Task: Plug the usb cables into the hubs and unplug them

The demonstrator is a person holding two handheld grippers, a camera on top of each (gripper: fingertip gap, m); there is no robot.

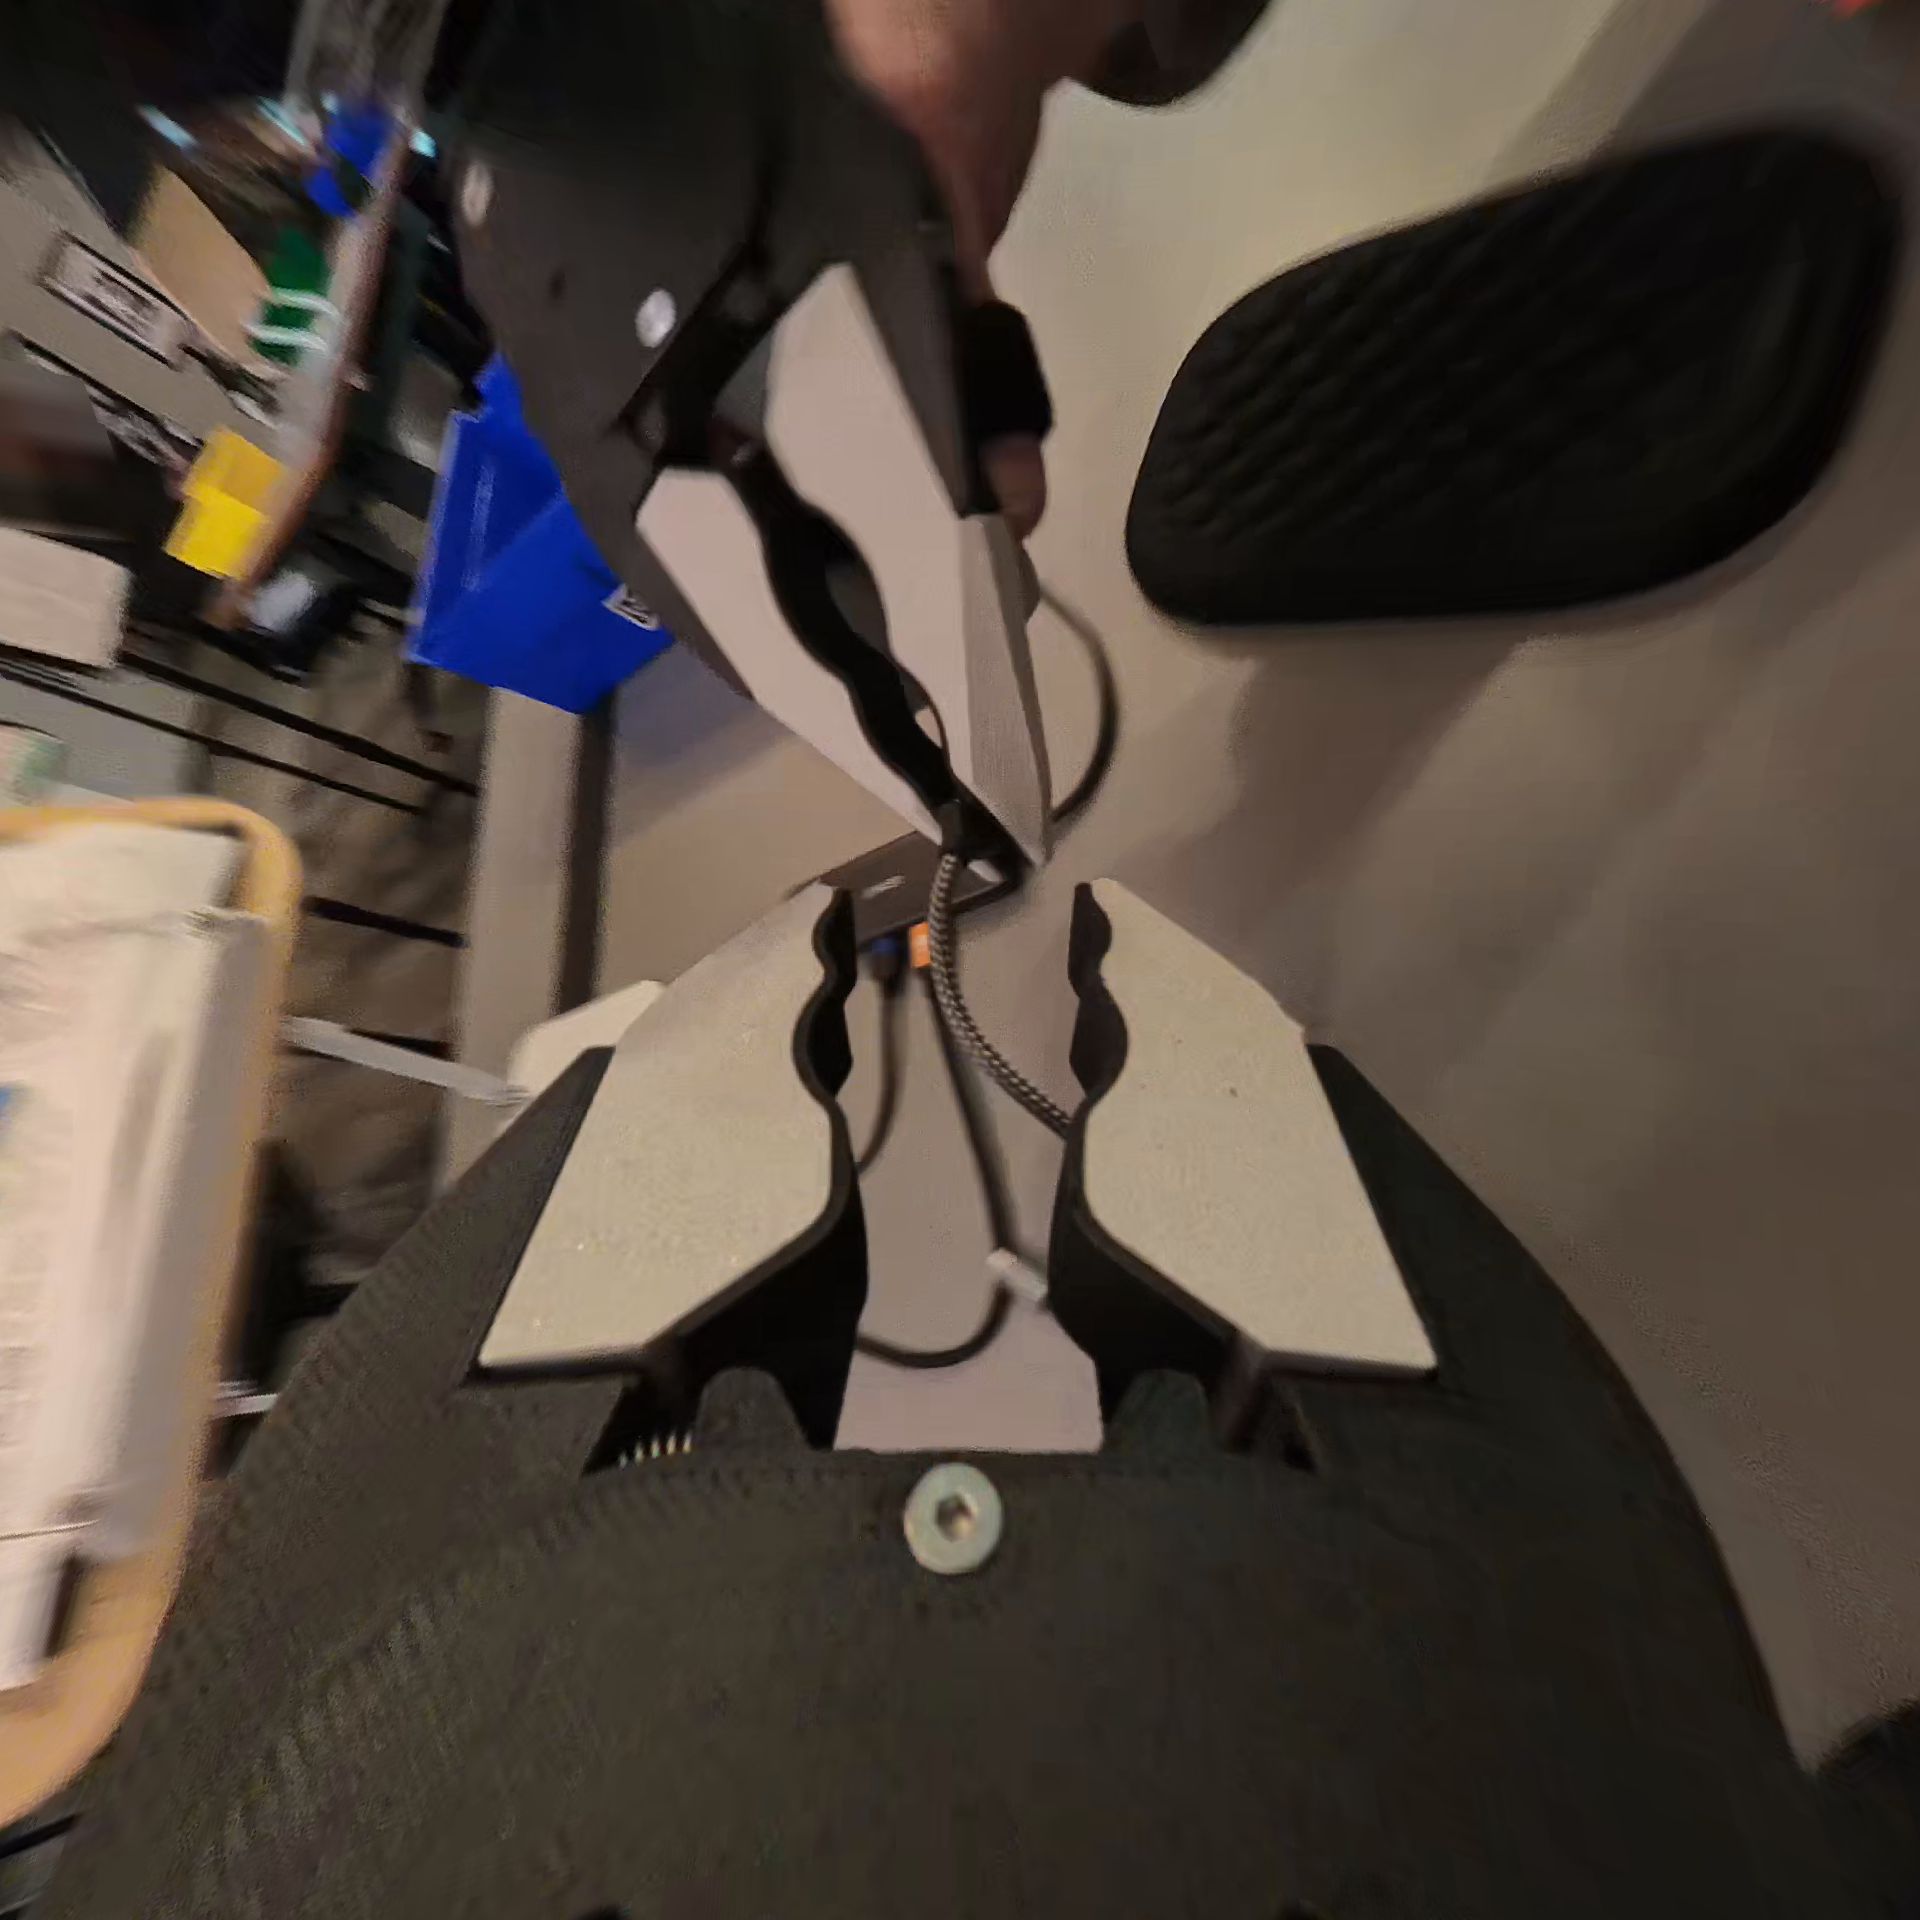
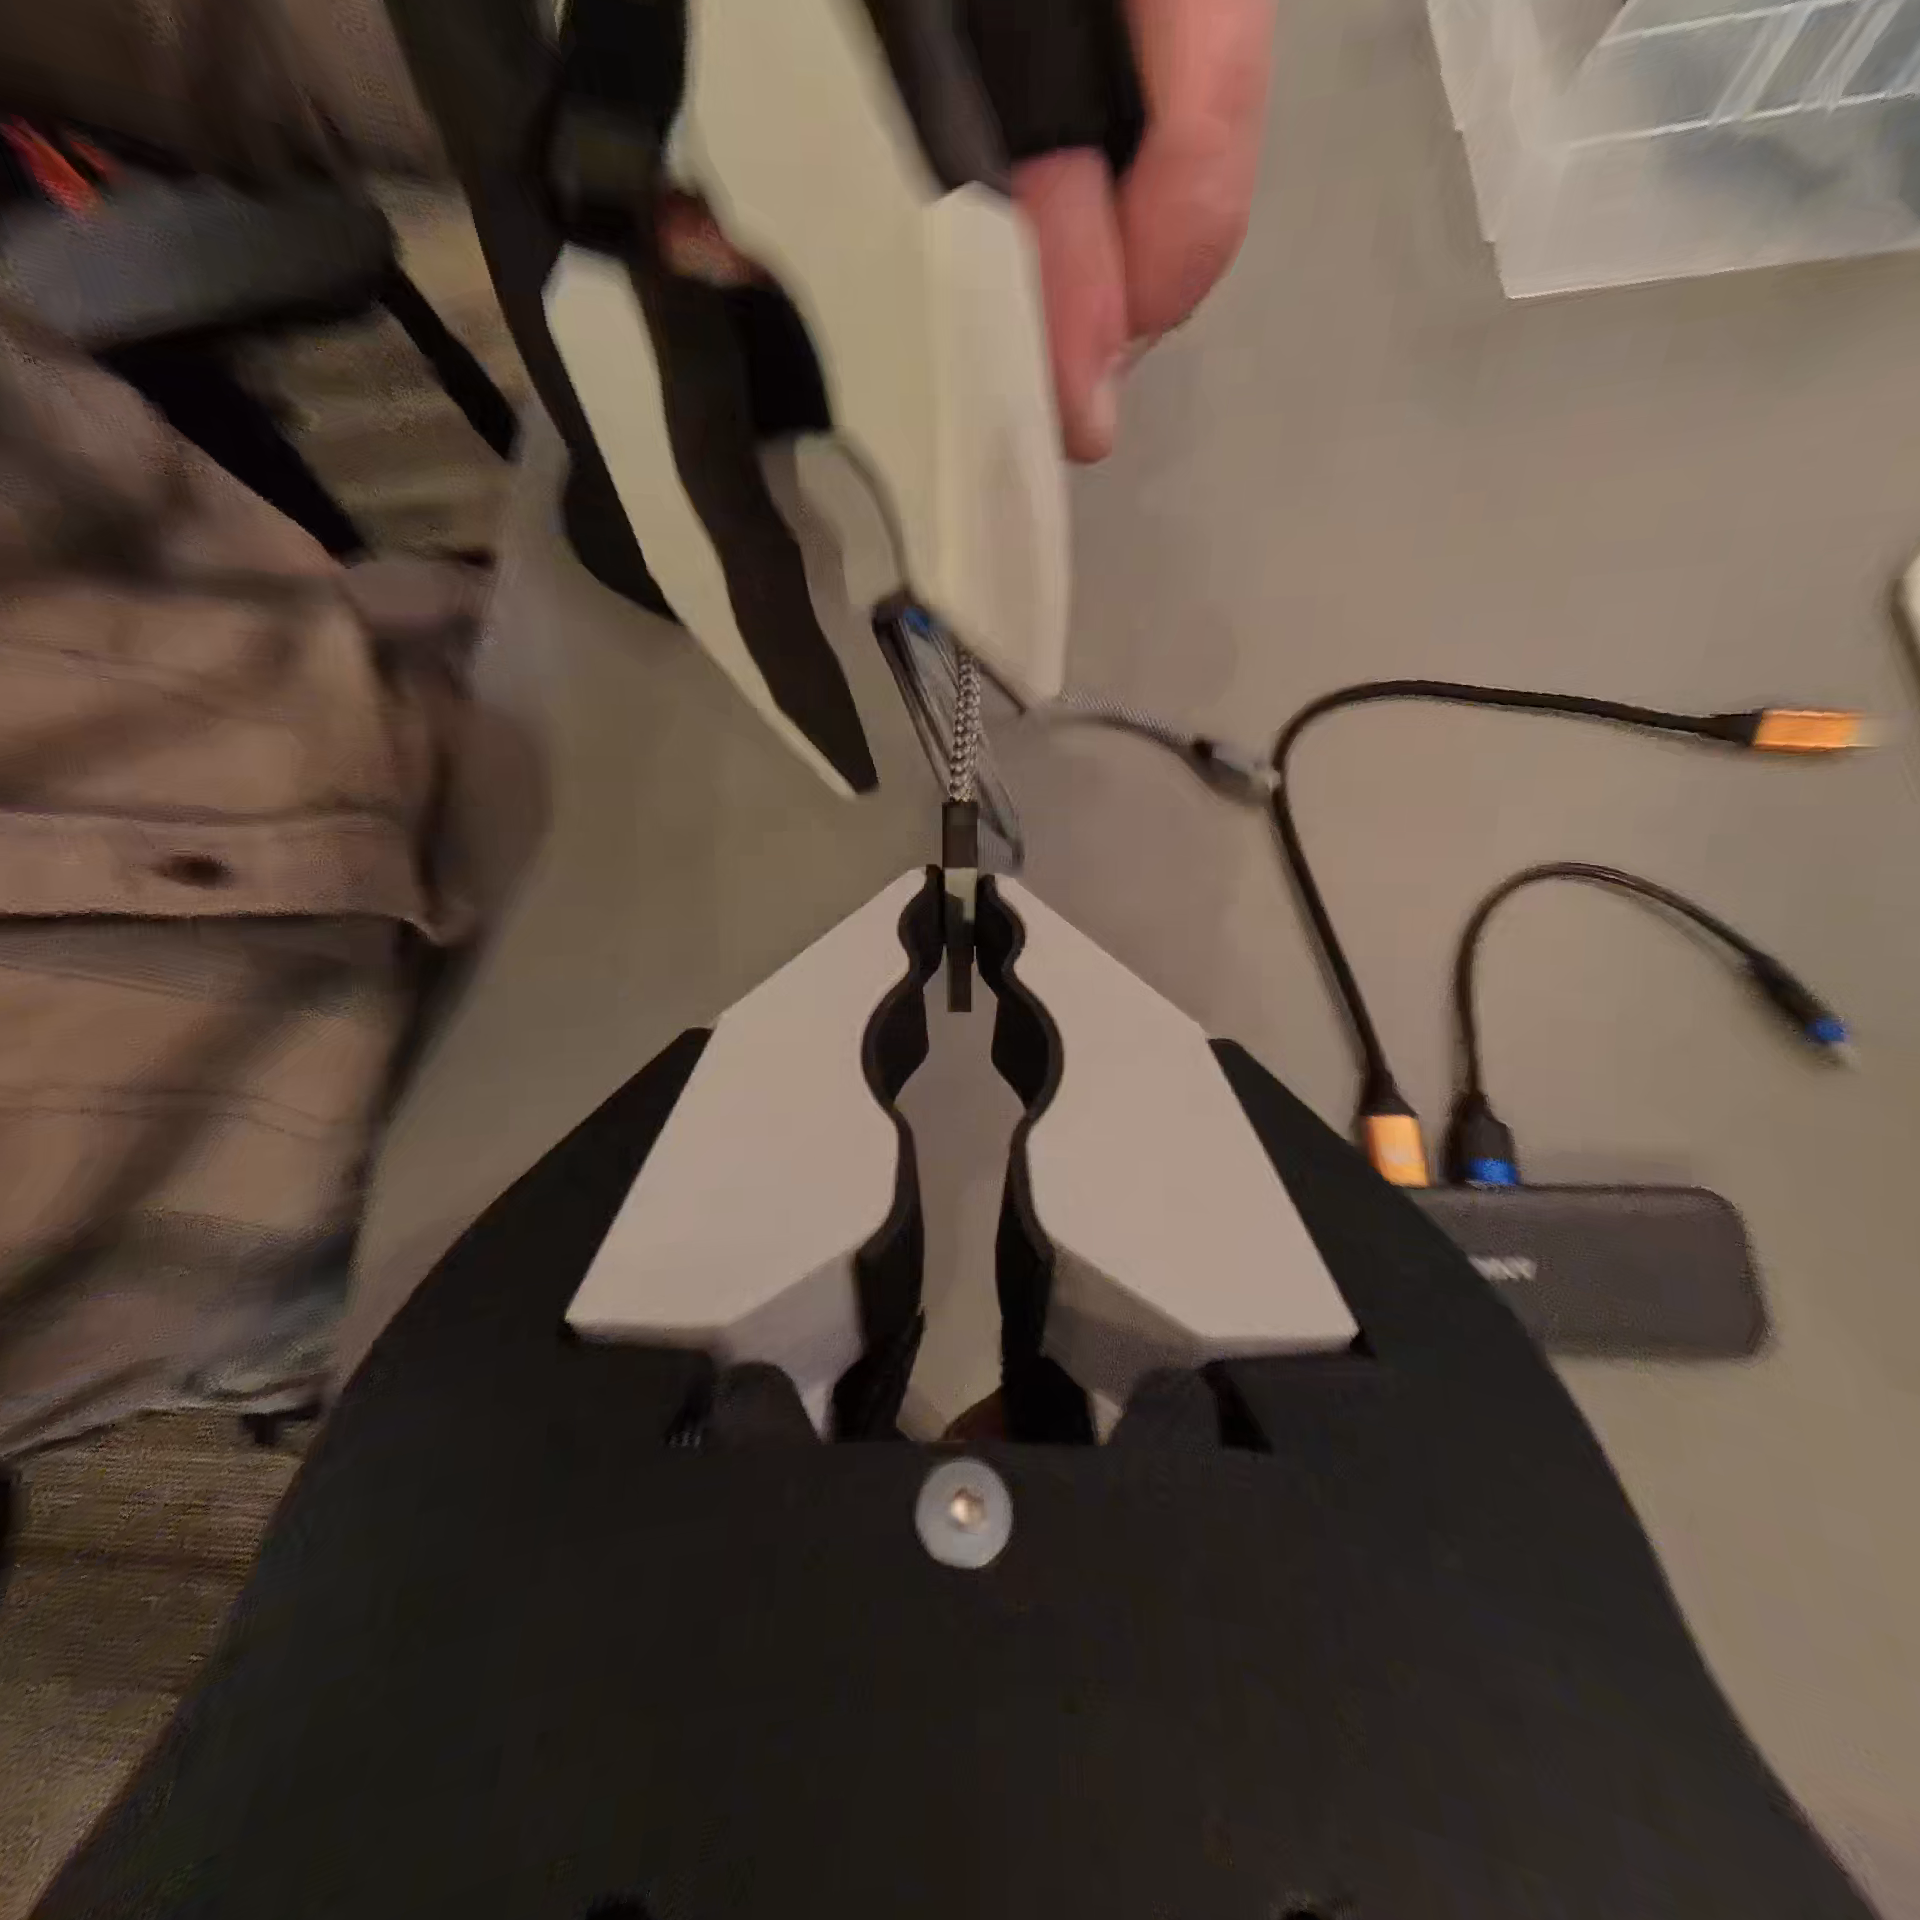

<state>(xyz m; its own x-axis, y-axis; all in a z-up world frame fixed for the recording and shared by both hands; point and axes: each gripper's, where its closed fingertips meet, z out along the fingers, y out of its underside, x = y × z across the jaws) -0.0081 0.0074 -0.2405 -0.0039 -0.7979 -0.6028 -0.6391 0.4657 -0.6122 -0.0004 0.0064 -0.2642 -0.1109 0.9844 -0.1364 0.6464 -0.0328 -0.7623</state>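
My right gripper [image 2: 958,894] is shut on the black plug [image 2: 958,940] of a braided cable [image 2: 966,717], held above the grey table [image 2: 1455,520]. My left gripper [image 1: 961,904] is open, facing it tip to tip; it also shows in the right wrist view [image 2: 956,727]. In the left wrist view a dark hub [image 1: 914,883] lies just past my left fingertips, with blue and orange plugs on its near side. The right gripper [image 1: 977,831] hangs over it. In the right wrist view a dark hub [image 2: 1590,1278] lies on the table at the right, with an orange plug [image 2: 1392,1143] and a blue plug [image 2: 1481,1158] in it.
The free orange end [image 2: 1808,727] and blue end [image 2: 1818,1029] of the short cables lie on the table. A clear plastic box [image 2: 1714,125] stands far right. A black mesh pad [image 1: 1507,384] rests on the table. A wooden tray [image 1: 260,935] and a blue bin [image 1: 520,561] are off the table's edge.
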